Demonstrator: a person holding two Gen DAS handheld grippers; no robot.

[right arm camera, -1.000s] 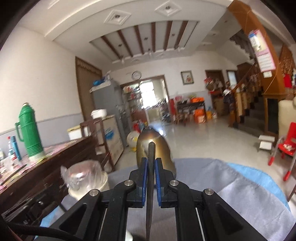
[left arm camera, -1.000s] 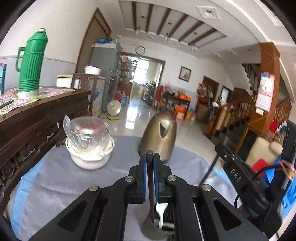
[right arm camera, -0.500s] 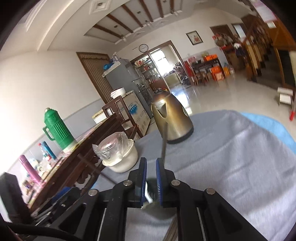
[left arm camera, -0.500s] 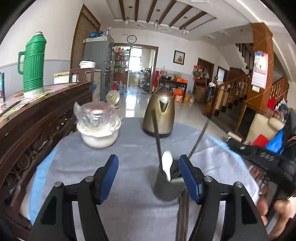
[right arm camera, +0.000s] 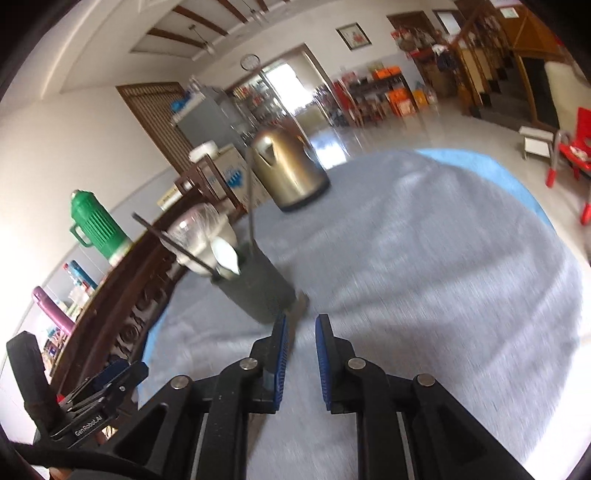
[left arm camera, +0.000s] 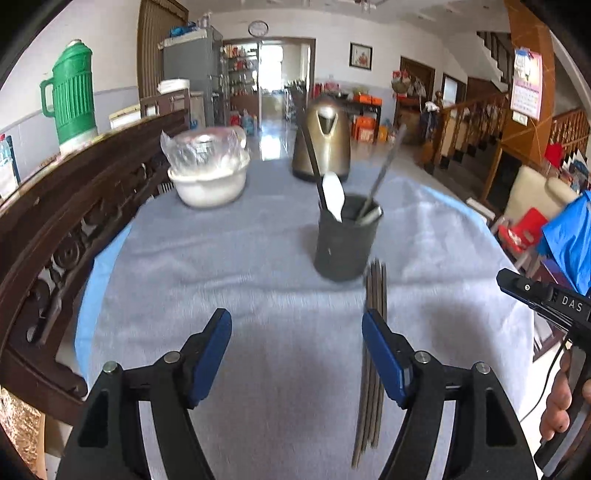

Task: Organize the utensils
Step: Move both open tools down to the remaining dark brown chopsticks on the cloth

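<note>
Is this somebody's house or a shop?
It looks like a home's big living room: a cloth-covered table with a kettle and a utensil cup, a wooden staircase and a wall clock.

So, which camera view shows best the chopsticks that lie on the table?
The left wrist view: the chopsticks lie along the cloth near its right finger, nearly full length. The right wrist view shows only a blurred end beside the dark cup.
</note>
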